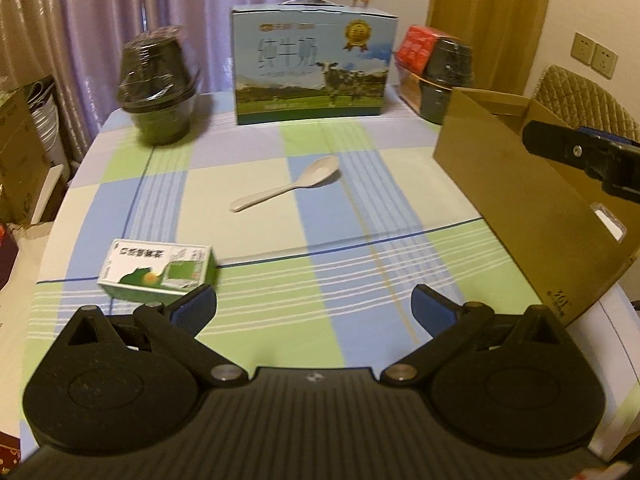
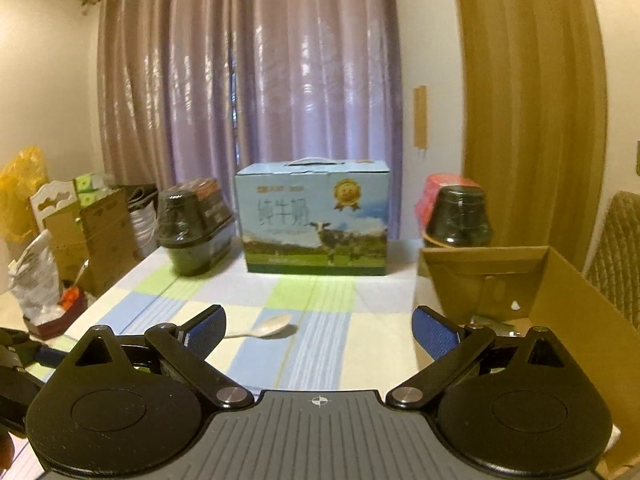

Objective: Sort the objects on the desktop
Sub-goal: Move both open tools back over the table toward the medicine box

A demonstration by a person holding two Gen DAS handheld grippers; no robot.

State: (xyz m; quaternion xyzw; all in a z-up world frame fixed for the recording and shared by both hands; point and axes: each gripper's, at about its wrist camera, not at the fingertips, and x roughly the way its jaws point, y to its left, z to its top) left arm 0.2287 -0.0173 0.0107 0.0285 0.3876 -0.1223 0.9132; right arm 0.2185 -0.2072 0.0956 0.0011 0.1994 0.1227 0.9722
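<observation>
left wrist: spoon (image 1: 288,186) amid bare tablecloth (image 1: 360,280)

Both views are lit by warm, fairly dim indoor light with a yellowish cast. The curtain (image 2: 248,92) shows pale glossy streaks down its folds. Soft shadows lie under the spoon (image 1: 288,189) and beside the milk carton (image 1: 310,66) at the table's (image 1: 360,300) far edge. Fisheye bending curves the walls and darkens the corners. The dark bowls (image 1: 158,84) at the far left corner look smeared; fine print is unreadable.
</observation>
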